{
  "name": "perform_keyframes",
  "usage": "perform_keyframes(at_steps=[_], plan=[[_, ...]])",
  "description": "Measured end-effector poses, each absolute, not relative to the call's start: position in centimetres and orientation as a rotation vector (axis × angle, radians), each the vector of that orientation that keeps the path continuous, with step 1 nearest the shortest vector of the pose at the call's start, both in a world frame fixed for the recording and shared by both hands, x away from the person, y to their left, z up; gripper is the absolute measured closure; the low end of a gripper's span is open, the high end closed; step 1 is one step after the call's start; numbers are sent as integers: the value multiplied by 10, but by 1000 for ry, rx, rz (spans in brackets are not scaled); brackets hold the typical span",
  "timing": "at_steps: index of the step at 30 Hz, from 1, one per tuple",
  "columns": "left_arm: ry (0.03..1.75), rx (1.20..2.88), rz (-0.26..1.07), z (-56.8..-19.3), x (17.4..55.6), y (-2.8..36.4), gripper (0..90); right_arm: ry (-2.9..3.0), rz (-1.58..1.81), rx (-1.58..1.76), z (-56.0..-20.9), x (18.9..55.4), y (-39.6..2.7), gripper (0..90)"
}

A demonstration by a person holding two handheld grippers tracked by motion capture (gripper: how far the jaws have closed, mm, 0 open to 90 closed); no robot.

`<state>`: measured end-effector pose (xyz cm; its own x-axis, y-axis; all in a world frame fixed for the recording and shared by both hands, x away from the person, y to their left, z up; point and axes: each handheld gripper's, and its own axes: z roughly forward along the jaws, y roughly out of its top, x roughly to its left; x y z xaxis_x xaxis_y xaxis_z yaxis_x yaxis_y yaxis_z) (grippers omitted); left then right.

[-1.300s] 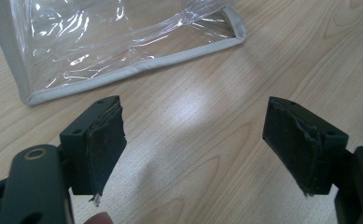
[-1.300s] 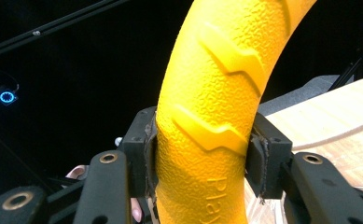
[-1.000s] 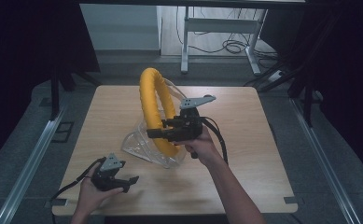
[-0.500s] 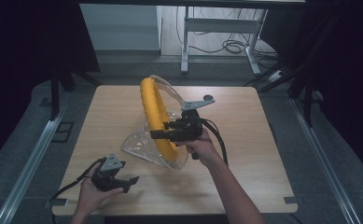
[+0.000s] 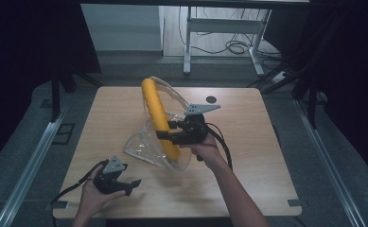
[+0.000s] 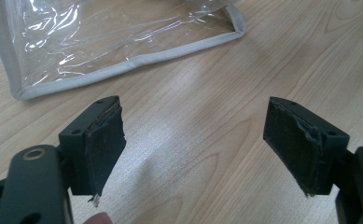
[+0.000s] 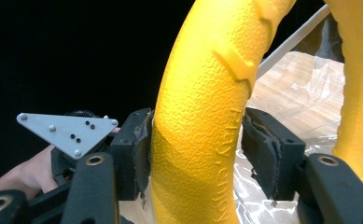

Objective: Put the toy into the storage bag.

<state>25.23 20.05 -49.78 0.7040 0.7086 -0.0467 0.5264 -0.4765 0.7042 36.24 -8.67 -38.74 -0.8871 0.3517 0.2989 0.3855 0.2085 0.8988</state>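
Note:
A thick yellow ring (image 5: 158, 118) stands on edge, leaning, inside a clear plastic bag (image 5: 139, 146) in the middle of the wooden table (image 5: 248, 142). My right gripper (image 5: 170, 132) reaches in from the right at the ring's lower half. In the right gripper view the ring (image 7: 202, 116) runs up between the jaws of the right gripper (image 7: 195, 154), which have just been opening. One pad (image 7: 139, 154) touches it and the other stands a sliver off. My left gripper (image 5: 132, 185) lies open in a hand near the front left edge. Nothing is between the left gripper's (image 6: 193, 144) jaws, and the bag's grey-trimmed corner (image 6: 123, 67) lies ahead of it.
A small dark spot (image 5: 212, 99) marks the table's far side. Beyond the table stand a desk frame (image 5: 188, 42) and cables (image 5: 229, 45) on the floor. Metal rails (image 5: 30, 161) run along the floor at both sides. Bare wood lies to the right of the bag.
The ring has turned from showing its hole to nearly edge-on and leans further over. The right gripper's jaws stand wider around it. The left gripper has stayed put.

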Motion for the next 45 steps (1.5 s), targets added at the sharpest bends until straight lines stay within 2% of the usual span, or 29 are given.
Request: perform_keyframes(at_steps=[4, 8, 21, 45], plan=[[940, 2188, 325, -497, 252, 201, 204, -2430, -1833, -777, -386, 360, -90, 341], [938, 2191, 325, -498, 252, 200, 204, -2426, -1879, -769, -384, 355, -97, 318], [938, 2188, 325, -498, 252, 200, 204, -2470, -1906, -816, -394, 349, -138, 339], [948, 2195, 324, -500, 252, 199, 204, -2515, -1870, -1119, -448, 341, -226, 351]])
